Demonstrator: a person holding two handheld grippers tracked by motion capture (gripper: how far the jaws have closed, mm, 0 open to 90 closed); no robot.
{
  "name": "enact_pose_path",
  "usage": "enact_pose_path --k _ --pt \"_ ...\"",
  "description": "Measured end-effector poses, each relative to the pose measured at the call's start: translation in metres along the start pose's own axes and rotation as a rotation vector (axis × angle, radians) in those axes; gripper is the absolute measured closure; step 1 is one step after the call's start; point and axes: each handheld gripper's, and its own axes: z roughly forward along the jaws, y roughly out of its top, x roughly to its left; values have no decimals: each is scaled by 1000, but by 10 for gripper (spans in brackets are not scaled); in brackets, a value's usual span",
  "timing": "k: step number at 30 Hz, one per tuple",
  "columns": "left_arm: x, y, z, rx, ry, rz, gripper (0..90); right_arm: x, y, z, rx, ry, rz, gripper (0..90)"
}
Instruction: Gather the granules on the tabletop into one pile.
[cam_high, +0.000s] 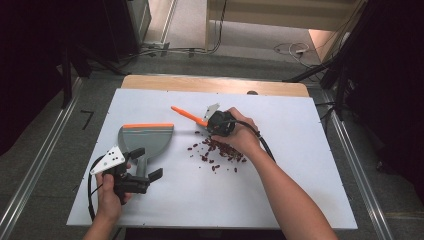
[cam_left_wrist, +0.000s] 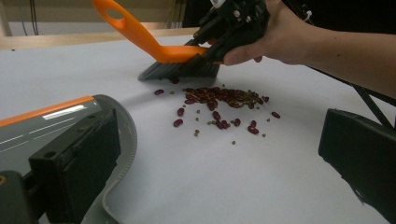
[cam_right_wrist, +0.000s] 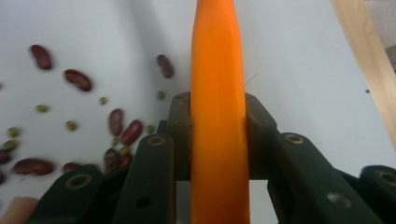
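Jaws: right gripper (cam_high: 214, 121) clamps the brush (cam_left_wrist: 179, 69) behind the beans (cam_left_wrist: 219, 95); left gripper (cam_high: 146, 164) gapes at the dustpan (cam_high: 146, 137) — sweep next!

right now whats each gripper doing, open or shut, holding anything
Left gripper: open, jaws either side of the dustpan handle, not clamped.
Right gripper: shut on the orange brush handle, above the beans.

Lab-like recording bay: white table (cam_high: 300, 190), metal floor rails (cam_high: 30, 175), loose cables (cam_high: 290, 49).
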Motion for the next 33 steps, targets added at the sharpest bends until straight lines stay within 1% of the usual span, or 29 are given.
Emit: enact_pose_path --k 2,3,4,5,6,7,9,10,12,13,16,19,22,25,27,29,33 --pt "0 0 0 -2 0 0 0 5 -2 -3 -5 14 0 683" --pt "0 0 0 -3 0 0 0 7 -4 -5 -10 26 -9 683" --pt "0 0 0 -3 -1 0 0 9 -5 -6 -16 31 -12 683" --pt "0 0 0 -3 0 0 0 11 -7 -7 -16 31 -27 682" --pt "0 0 0 -3 0 0 0 13 -8 -9 -24 41 -27 682" --pt "-1 0 0 -4 0 -1 0 15 -9 -10 -27 41 -32 682" --pt "-1 0 0 -3 0 0 0 20 -10 -14 -25 53 -34 682" --pt "-1 0 0 -2 1 1 0 22 -11 -15 -28 62 -40 682" --pt "-1 0 0 -2 1 -1 0 26 -12 -17 -32 67 -52 682" --pt "-1 0 0 -1 0 0 0 27 -13 -18 -33 73 -64 682" --pt "-2 0 0 1 0 0 0 32 -16 -22 -36 93 -70 681" --pt "-2 0 0 0 0 -1 0 35 -18 -25 -42 110 -89 681" --pt "-2 0 0 1 0 -2 0 39 -20 -28 -45 118 -90 680" --pt "-2 0 1 3 -3 0 0 41 -21 -30 -46 126 -106 680" --pt "-2 0 1 5 -2 1 0 44 -22 -31 -46 128 -104 680" --pt "-2 0 1 5 -2 1 0 45 -23 -32 -51 133 -117 680" --pt "-3 0 1 2 -4 -1 0 50 -25 -35 -49 139 -110 680"
